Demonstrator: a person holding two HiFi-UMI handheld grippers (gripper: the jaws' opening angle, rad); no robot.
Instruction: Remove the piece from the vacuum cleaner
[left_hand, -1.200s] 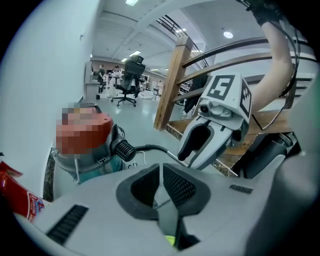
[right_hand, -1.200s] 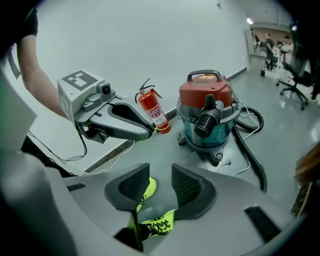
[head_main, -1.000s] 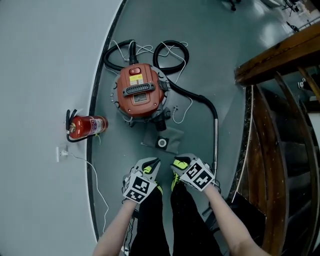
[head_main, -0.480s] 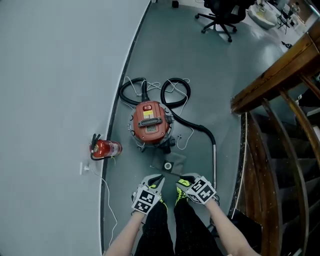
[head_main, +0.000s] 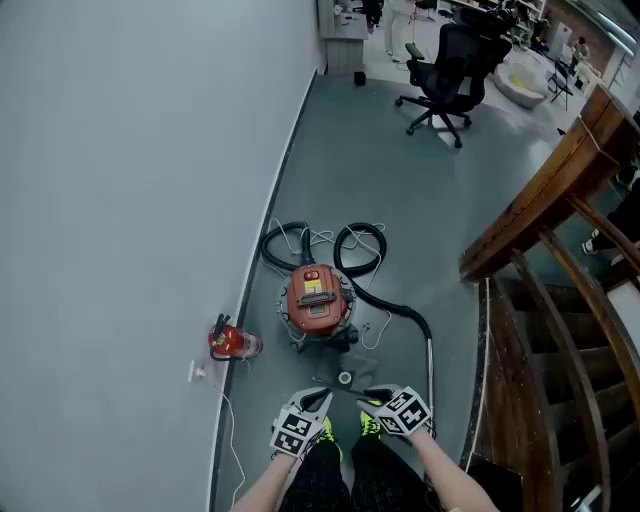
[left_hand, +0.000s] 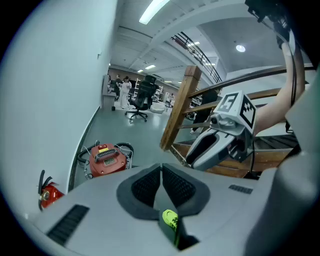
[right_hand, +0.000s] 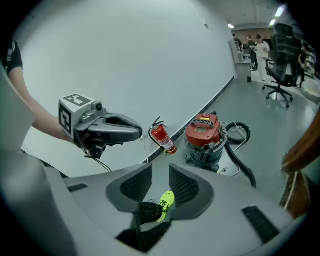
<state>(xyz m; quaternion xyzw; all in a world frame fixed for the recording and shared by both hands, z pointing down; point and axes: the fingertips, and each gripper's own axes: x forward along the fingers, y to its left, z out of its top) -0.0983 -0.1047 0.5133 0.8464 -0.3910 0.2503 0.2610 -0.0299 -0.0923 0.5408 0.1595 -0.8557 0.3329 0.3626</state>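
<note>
Left gripper (head_main: 318, 399) rose above red drum-shaped vacuum cleaner (head_main: 316, 298).

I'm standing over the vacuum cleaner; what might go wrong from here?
The grey piece lies just ahead of the shoes: a step could crush it. The hose and white cord lie looped beside the vacuum cleaner: a trip or snag looks possible.

L gripper (head_main: 318, 400) & R gripper (head_main: 369, 396) are held side by side in front of the legs, both angled down. L jaws are pressed together, empty. R jaws are set partly apart, just been closing, nothing betw. them. Forearms (head_main: 262, 487) are bare.
</note>
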